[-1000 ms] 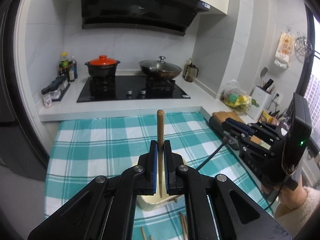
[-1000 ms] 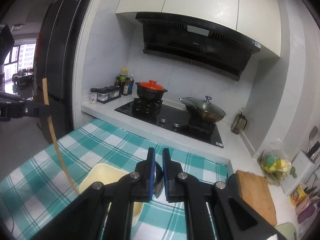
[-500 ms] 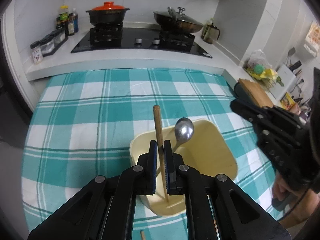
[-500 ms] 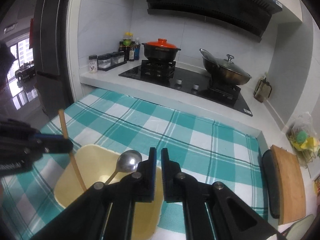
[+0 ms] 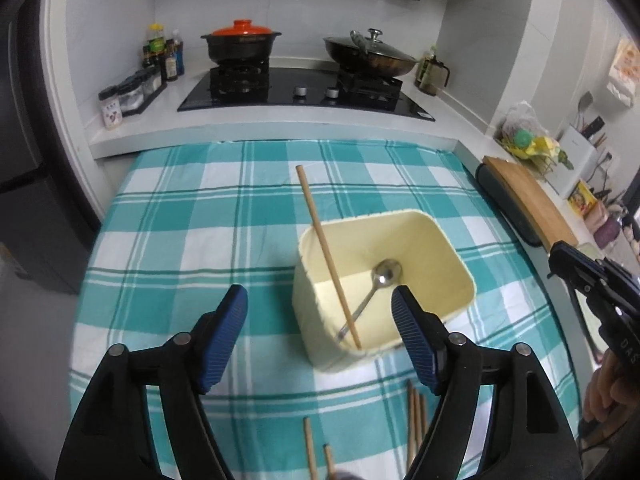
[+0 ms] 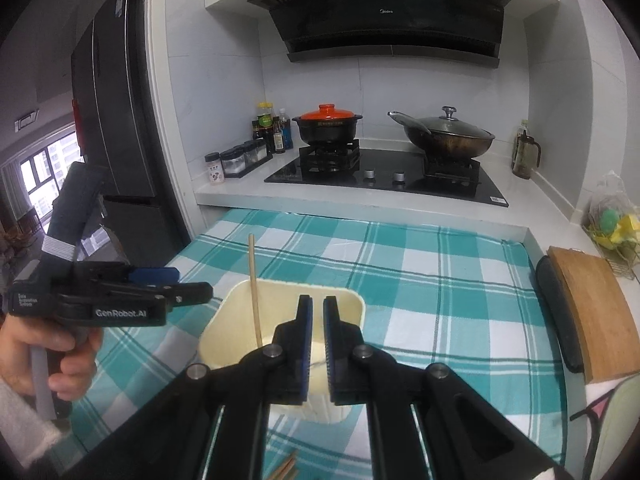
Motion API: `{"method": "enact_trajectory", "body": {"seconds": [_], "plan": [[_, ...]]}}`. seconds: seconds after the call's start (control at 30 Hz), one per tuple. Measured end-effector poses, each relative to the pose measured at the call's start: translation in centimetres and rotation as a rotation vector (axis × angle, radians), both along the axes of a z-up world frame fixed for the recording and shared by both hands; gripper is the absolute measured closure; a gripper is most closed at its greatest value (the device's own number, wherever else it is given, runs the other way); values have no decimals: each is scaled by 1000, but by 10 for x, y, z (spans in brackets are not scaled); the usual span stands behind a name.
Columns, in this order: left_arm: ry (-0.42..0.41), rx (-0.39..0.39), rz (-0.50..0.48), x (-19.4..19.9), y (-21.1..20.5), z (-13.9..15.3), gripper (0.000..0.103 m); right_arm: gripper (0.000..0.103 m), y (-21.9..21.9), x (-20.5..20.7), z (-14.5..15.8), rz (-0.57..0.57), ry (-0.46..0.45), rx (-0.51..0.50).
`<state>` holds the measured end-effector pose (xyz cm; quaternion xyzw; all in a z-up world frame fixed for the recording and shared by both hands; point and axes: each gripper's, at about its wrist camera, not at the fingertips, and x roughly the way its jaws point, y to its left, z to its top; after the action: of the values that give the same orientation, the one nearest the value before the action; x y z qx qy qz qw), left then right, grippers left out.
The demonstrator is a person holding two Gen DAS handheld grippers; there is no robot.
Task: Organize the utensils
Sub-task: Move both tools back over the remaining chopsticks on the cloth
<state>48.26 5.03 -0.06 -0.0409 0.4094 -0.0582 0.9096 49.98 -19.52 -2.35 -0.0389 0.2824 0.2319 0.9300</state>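
Note:
A cream rectangular holder [image 5: 436, 236] stands on the teal checked cloth [image 5: 180, 220]. A wooden chopstick [image 5: 326, 252] leans in it, and a metal spoon [image 5: 380, 280] lies inside. My left gripper [image 5: 320, 300] is open and empty just in front of the holder. Several loose chopsticks [image 5: 414, 416] lie on the cloth near me. My right gripper [image 6: 317, 304] is shut and empty above the holder [image 6: 224, 320], where the chopstick [image 6: 254, 288] also shows. The left gripper [image 6: 172, 280] shows at the left there.
A stove with a red-lidded pot [image 5: 240, 44] and a wok [image 5: 372, 56] is behind the cloth. Spice jars [image 5: 128, 92] stand at the back left. A wooden cutting board [image 5: 528, 204] lies to the right of the cloth.
My left gripper has opened and let go of the chopstick, which now leans in the holder. The left gripper has pulled back. The right gripper has tilted up.

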Motion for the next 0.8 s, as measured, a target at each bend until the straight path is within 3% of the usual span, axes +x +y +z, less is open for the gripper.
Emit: {"method": "enact_trajectory", "body": {"seconds": [0.07, 0.13, 0.33, 0.43, 0.63, 0.8], "plan": [[-12, 30, 5, -34, 7, 0, 12, 85, -10, -22, -6, -5, 7, 6], [-20, 65, 19, -72, 15, -6, 6, 64, -21, -47, -16, -18, 7, 7], [-22, 210, 157, -172, 29, -39, 0, 60, -54, -127, -58, -64, 30, -9], [-24, 163, 214, -213, 35, -62, 0, 45, -65, -168, -85, -94, 51, 9], [-29, 41, 275, -264, 34, -113, 1, 33, -69, -235, -135, -157, 82, 5], [19, 41, 260, -274, 21, -144, 1, 32, -66, -257, -175, -182, 185, 0]]}}
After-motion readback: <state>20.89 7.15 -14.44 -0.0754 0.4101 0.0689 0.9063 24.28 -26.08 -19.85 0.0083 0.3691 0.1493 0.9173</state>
